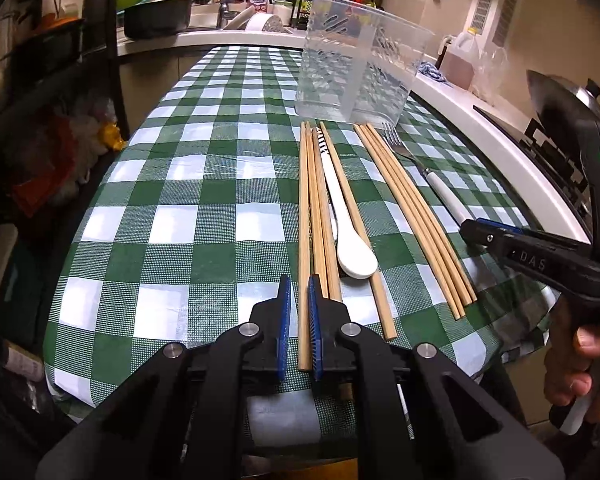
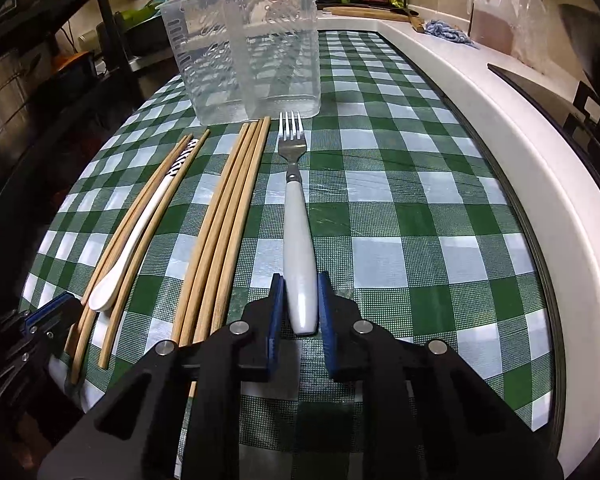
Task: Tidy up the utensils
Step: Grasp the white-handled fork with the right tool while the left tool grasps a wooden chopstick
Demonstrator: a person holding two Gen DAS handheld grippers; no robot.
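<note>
Wooden chopsticks, a white spoon (image 1: 354,248) and a white-handled fork (image 2: 298,240) lie on a green checked tablecloth in front of a clear plastic utensil holder (image 1: 356,60) with two compartments. My left gripper (image 1: 299,292) straddles the leftmost chopstick (image 1: 304,240); its blue pads stand narrowly apart on either side, with a gap on the left. My right gripper (image 2: 300,292) straddles the fork handle's near end, pads close beside it, small gaps showing. A second chopstick bundle (image 2: 228,220) lies between spoon and fork. The holder (image 2: 248,44) stands empty.
A white counter edge (image 2: 500,128) curves along the table's right side, with a stove (image 1: 556,152) beyond. A sink with pots and bottles (image 1: 220,12) lies behind the table. The left table edge drops off beside a dark shelf (image 1: 40,80).
</note>
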